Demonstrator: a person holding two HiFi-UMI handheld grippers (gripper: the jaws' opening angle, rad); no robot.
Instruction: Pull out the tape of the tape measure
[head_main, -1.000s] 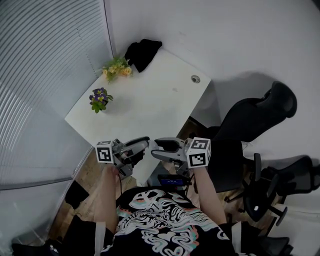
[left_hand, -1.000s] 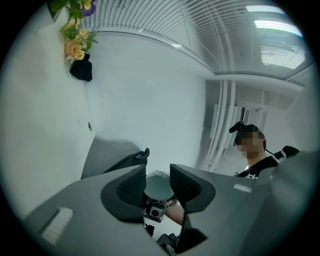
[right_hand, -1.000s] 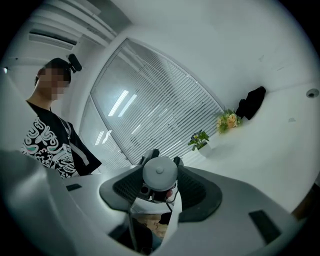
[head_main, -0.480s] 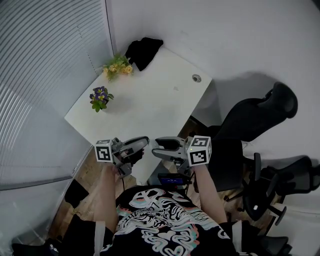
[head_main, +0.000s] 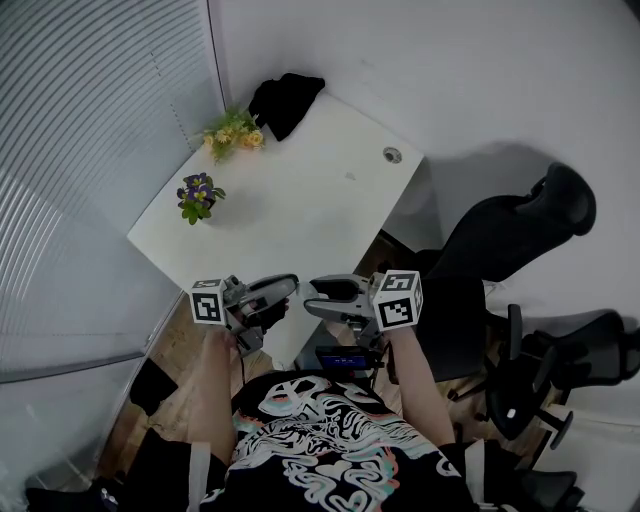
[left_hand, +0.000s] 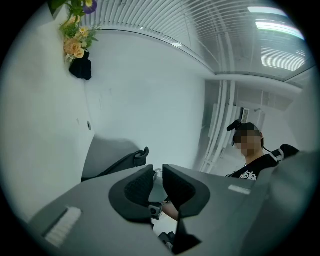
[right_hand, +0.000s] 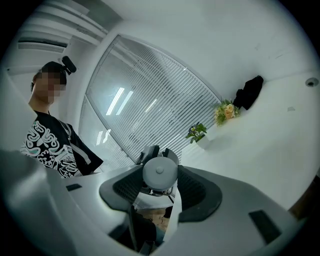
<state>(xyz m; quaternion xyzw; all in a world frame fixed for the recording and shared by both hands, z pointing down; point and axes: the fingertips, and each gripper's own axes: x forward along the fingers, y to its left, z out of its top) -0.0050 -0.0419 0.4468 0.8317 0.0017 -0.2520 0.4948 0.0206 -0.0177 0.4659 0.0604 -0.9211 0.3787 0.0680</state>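
In the right gripper view a round grey tape measure (right_hand: 160, 172) sits between the pads, and my right gripper (right_hand: 160, 176) is shut on it. A pale strip (right_hand: 175, 210) hangs below the case. My left gripper (left_hand: 157, 176) faces it from the left, and its dark jaw tips (right_hand: 156, 151) show just behind the case. Its jaws have just been closing and now stand a narrow gap apart, with background showing between the pads. A small grey tab (left_hand: 156, 209) sits low in that gap. In the head view the left gripper (head_main: 289, 287) and right gripper (head_main: 312, 291) meet tip to tip at the desk's near edge.
A white desk (head_main: 300, 205) carries a purple flower pot (head_main: 200, 197), a yellow bouquet (head_main: 235, 134), a black cloth (head_main: 285, 103) and a cable grommet (head_main: 391, 156). Black office chairs (head_main: 520, 225) stand at the right. Window blinds (head_main: 90, 150) line the left wall.
Both grippers hold the same spot at the desk's near edge. The left jaws look slightly closer together than a second ago. The right gripper's marker cube has tilted a little.
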